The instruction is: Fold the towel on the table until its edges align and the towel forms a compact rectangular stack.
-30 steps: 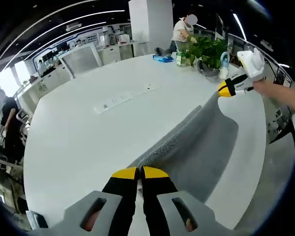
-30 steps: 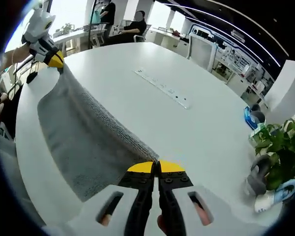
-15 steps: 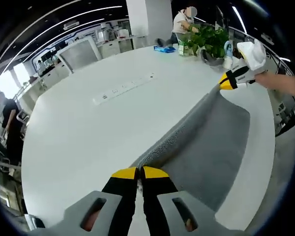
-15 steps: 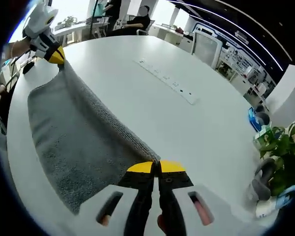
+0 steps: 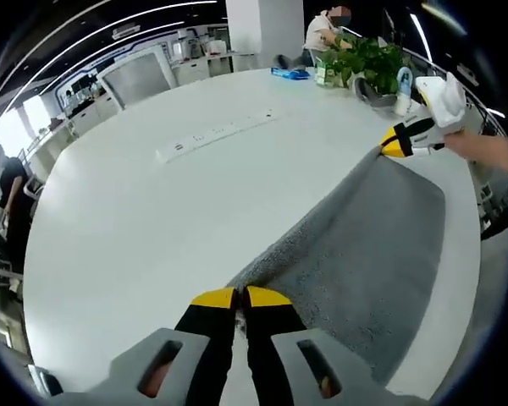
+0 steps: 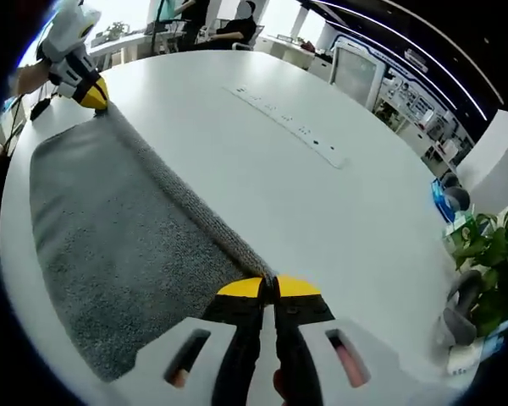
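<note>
The left gripper (image 5: 240,297) has its fingers clamped on one corner of the grey towel (image 5: 368,245), whose long edge runs toward 2 o'clock to the right gripper (image 5: 388,150), fingers pinched on the far corner. The towel lies along the near rim of the white tabletop (image 5: 144,220), with broad bare surface from 9 to 12 o'clock up to a power strip (image 5: 213,135) and plants (image 5: 368,63).

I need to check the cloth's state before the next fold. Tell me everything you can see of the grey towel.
The grey terry towel looks soft and looped. It lies spread on the white round table, its body flat, one long edge stretched taut between two corners. The left gripper is shut on one corner, the right gripper on the other. That held edge looks thick, as if doubled.
</note>
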Motion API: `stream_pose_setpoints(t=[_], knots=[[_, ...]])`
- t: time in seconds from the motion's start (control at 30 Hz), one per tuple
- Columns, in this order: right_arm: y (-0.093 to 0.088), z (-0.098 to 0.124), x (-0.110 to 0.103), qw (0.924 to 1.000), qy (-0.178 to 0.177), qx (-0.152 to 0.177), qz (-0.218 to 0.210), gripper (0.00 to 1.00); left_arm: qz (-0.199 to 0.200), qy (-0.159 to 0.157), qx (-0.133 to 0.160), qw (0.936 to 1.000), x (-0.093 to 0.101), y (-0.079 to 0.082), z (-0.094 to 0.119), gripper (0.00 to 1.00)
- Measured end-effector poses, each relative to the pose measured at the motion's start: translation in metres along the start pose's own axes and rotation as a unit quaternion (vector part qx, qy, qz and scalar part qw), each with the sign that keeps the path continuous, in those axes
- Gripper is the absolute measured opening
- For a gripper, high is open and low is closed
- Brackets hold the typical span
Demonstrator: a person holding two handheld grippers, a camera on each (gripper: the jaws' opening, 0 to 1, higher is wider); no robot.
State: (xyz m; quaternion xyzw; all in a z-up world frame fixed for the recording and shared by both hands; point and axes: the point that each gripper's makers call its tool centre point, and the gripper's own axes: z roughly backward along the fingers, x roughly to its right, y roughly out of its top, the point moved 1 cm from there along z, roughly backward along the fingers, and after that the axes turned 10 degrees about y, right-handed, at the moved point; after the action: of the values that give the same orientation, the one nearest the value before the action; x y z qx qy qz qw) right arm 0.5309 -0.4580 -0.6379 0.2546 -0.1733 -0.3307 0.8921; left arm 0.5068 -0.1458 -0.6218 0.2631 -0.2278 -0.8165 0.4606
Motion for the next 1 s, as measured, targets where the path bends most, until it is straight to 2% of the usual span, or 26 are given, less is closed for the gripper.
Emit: stream_pose_setpoints(t=[0.2,0.37,0.47,0.57,0.63,0.73,0.9,1.0], knots=[[-0.001,0.0,0.002,0.9998,-0.001,0.005,-0.021,0.04,0.003,0.006,0.001,1.0,-0.002,-0.001,-0.005,0.06],[0.003,0.011,0.005,0.9999,-0.01,0.007,-0.011,0.06,0.008,0.007,0.01,0.9999,-0.004,0.003,0.004,0.06],[0.006,0.021,0.006,0.9995,-0.01,0.012,-0.027,0.05,0.007,0.014,0.014,0.9998,-0.006,0.004,0.01,0.07],[0.005,0.03,-0.001,0.9988,-0.006,0.019,-0.045,0.05,0.007,0.018,0.02,0.9996,-0.009,0.006,0.017,0.07],[0.001,0.034,-0.008,0.9989,-0.008,0.017,-0.043,0.0,0.009,0.018,0.024,0.9995,-0.009,0.009,0.022,0.07],[-0.006,0.04,-0.018,0.9989,-0.006,0.011,-0.045,0.0,0.004,0.013,0.027,0.9995,-0.007,0.011,0.024,0.06],[-0.017,0.05,-0.034,0.9983,-0.007,0.009,-0.057,0.0,-0.002,-0.002,0.02,0.9998,0.001,0.012,0.019,0.05],[-0.021,0.06,-0.046,0.9966,-0.005,0.013,-0.081,0.0,-0.002,-0.023,0.003,0.9997,0.011,0.007,0.013,0.02]])
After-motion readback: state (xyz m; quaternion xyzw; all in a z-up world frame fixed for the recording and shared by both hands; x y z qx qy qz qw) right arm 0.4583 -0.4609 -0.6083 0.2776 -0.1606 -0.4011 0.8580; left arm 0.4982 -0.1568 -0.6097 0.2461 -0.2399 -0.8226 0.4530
